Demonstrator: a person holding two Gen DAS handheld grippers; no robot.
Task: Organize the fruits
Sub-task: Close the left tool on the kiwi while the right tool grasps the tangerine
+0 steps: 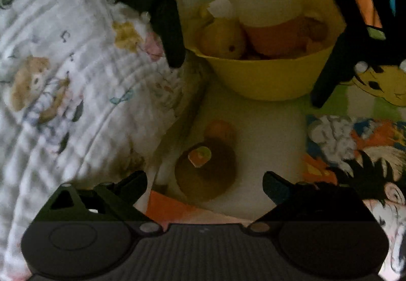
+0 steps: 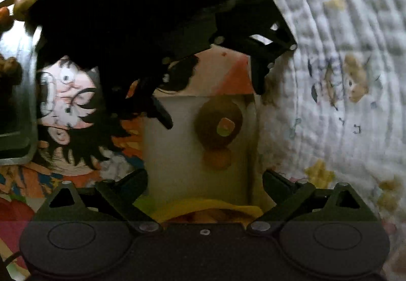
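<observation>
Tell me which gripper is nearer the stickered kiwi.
Left. The left gripper has the kiwi just ahead of its open fingers; the right gripper hangs over the yellow bowl.

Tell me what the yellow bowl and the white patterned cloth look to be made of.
Yellow bowl: probably plastic, with a smooth, evenly coloured, matte wall; the dim light leaves it open. White patterned cloth: quilted fabric, likely cotton, with stitched ridges, soft folds and printed bears.

A brown kiwi (image 1: 205, 174) with a small orange-and-green sticker (image 1: 200, 155) on top lies on the white board (image 1: 266, 134), near its quilt-side edge. A small orange fruit (image 1: 220, 128) touches it on the bowl side. The yellow bowl (image 1: 269, 78) at the board's far end holds a yellow pear-like fruit (image 1: 223, 38) and other orange pieces, too blurred to name.
</observation>
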